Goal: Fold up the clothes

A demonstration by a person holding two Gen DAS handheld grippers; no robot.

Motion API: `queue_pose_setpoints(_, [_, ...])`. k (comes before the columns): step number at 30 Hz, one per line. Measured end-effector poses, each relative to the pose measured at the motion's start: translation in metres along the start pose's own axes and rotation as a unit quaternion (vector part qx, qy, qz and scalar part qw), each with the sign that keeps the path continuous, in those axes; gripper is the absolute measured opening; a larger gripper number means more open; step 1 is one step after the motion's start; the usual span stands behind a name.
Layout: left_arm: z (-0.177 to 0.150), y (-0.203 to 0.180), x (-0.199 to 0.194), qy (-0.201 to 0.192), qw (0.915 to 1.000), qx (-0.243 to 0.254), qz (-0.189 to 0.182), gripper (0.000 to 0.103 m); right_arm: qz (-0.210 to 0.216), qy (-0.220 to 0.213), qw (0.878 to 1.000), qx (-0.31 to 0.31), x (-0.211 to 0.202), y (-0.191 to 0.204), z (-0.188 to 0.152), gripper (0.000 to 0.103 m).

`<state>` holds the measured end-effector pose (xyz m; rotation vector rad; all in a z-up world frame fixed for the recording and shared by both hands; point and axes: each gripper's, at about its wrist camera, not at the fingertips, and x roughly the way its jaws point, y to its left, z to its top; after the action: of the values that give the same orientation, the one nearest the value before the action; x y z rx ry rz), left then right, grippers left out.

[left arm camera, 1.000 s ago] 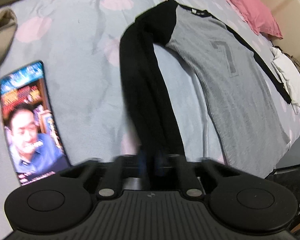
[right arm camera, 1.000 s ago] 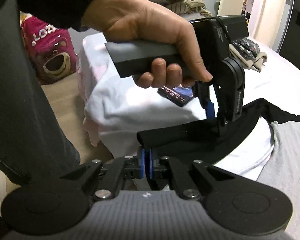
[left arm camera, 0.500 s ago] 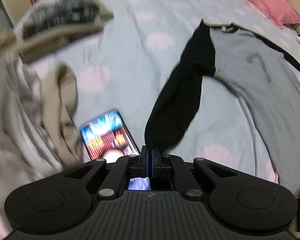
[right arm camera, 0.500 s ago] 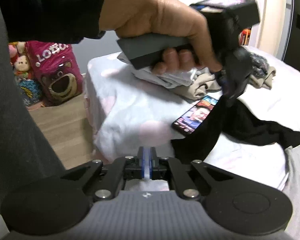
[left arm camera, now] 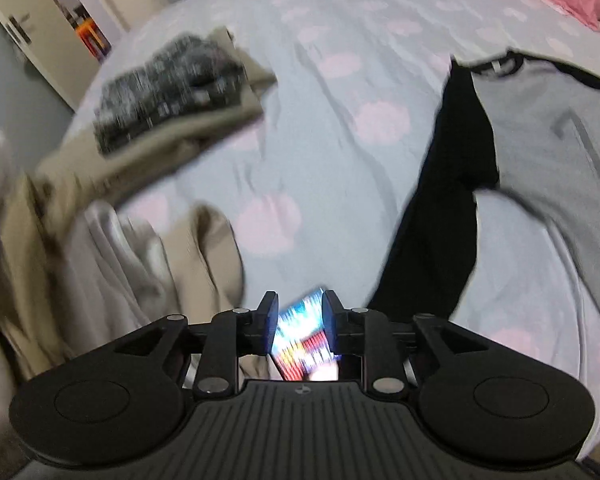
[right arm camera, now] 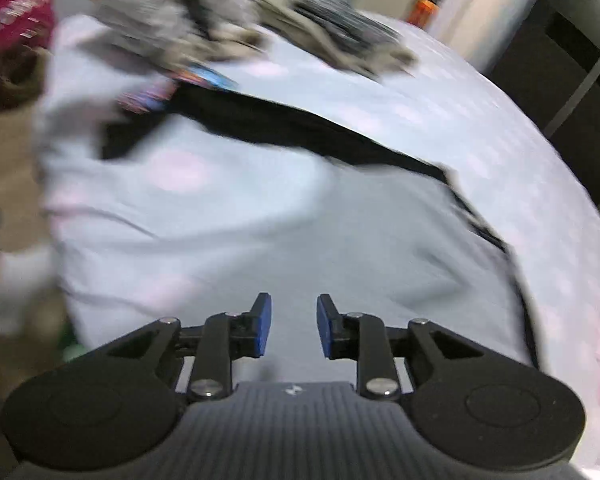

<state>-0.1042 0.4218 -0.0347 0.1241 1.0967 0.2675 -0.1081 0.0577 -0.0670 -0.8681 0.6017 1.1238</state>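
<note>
Left wrist view: the left gripper (left arm camera: 298,322) has just been opening its jaws, now narrowly apart and empty above a phone (left arm camera: 304,336). The sleeve (left arm camera: 440,216) lies up-right of them, its length running away toward the shirt (left arm camera: 548,184) on the bed (left arm camera: 340,128).

Right wrist view: the right gripper (right arm camera: 294,330), jaws also just opened and empty, hovers over the shirt's body, the sleeve stretched across ahead.

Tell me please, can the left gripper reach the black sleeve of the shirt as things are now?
Probably yes. The left gripper is open and holds nothing, and the black sleeve lies flat on the bedsheet just to its right. Nothing covers it; only the phone lies under the jaws.
</note>
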Motion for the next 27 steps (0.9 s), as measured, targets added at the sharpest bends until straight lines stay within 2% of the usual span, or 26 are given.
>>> queue_pose_setpoints(2, [0.019, -0.002, -0.005, -0.03, 0.9992, -0.009, -0.025, 0.024, -0.017, 0.007, 1.0, 0.006, -0.004, -0.049, -0.011, 0.042])
queue_pose_setpoints(3, [0.029, -0.005, -0.005, -0.043, 0.9979, -0.016, -0.046, 0.025, -0.015, 0.002, 1.0, 0.009, -0.001, -0.072, -0.016, 0.045])
queue_pose_setpoints(5, [0.054, -0.015, 0.003, -0.062, 0.9911, -0.032, -0.113, 0.027, -0.01, -0.011, 1.0, 0.015, 0.007, -0.119, -0.026, 0.047])
queue_pose_setpoints(6, [0.066, -0.022, 0.01, -0.063, 0.9894, -0.028, -0.128, 0.027, -0.007, -0.014, 1.0, 0.026, 0.016, -0.145, -0.031, 0.047])
queue_pose_setpoints(11, [0.125, -0.073, 0.06, -0.062, 0.9863, 0.025, -0.151, 0.027, -0.001, -0.014, 0.998, 0.068, 0.067, -0.239, -0.046, 0.047])
queue_pose_setpoints(14, [0.148, -0.094, 0.092, -0.066, 0.9829, 0.03, -0.169, 0.027, 0.016, -0.025, 0.994, 0.104, 0.098, -0.283, -0.048, 0.047])
queue_pose_setpoints(19, [0.173, -0.11, 0.144, -0.072, 0.9798, 0.031, -0.184, 0.027, 0.041, -0.021, 0.993, 0.104, 0.16, -0.318, -0.033, 0.048])
queue_pose_setpoints(24, [0.181, -0.114, 0.174, -0.079, 0.9758, 0.035, -0.201, 0.027, 0.071, -0.027, 0.992, 0.098, 0.206, -0.334, -0.018, 0.049])
queue_pose_setpoints(27, [0.18, -0.11, 0.187, -0.078, 0.9754, 0.027, -0.204, 0.027, 0.086, -0.024, 0.989, 0.119, 0.229, -0.341, -0.014, 0.05])
